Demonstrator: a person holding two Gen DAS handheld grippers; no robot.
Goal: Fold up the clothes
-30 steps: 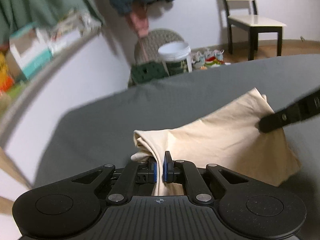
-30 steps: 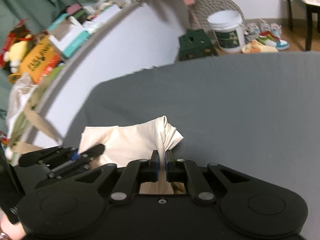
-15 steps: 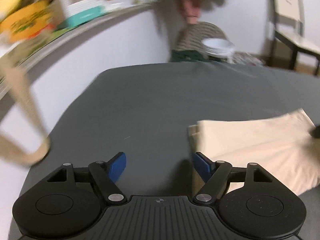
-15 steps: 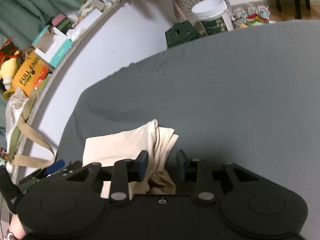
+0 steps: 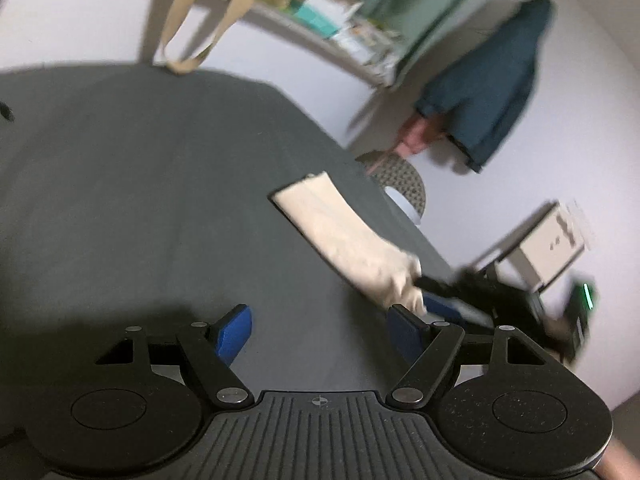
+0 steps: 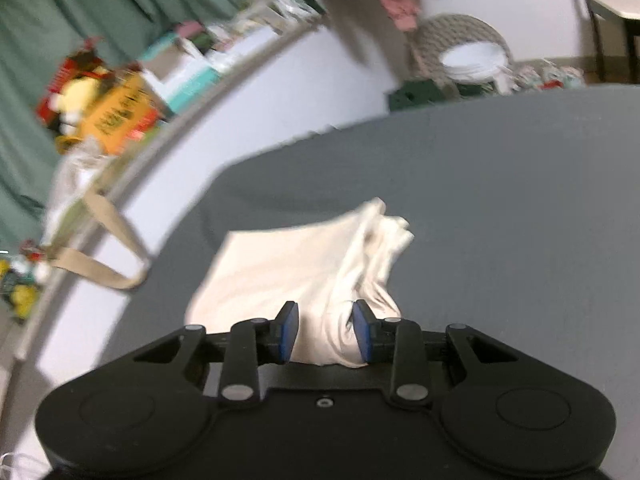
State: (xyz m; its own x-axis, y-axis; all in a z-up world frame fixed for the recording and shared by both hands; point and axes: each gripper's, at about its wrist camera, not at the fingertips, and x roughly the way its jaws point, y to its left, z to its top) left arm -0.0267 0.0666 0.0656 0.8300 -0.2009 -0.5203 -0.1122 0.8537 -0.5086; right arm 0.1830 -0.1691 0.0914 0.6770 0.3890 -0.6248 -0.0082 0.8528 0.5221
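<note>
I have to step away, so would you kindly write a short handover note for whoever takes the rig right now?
Left gripper: jaws wide open, empty, above bare grey table cover.
Right gripper: jaws open, a bunched end of the cream garment sits between them, not pinched.
Garment: folded into a narrow strip lying on the cover near its far edge; the end by the right gripper is crumpled.
Done: the main folds appear made.
Left: probably flatten the crumpled end and tidy or finish the fold. Frames are blurred, so check layers.
</note>
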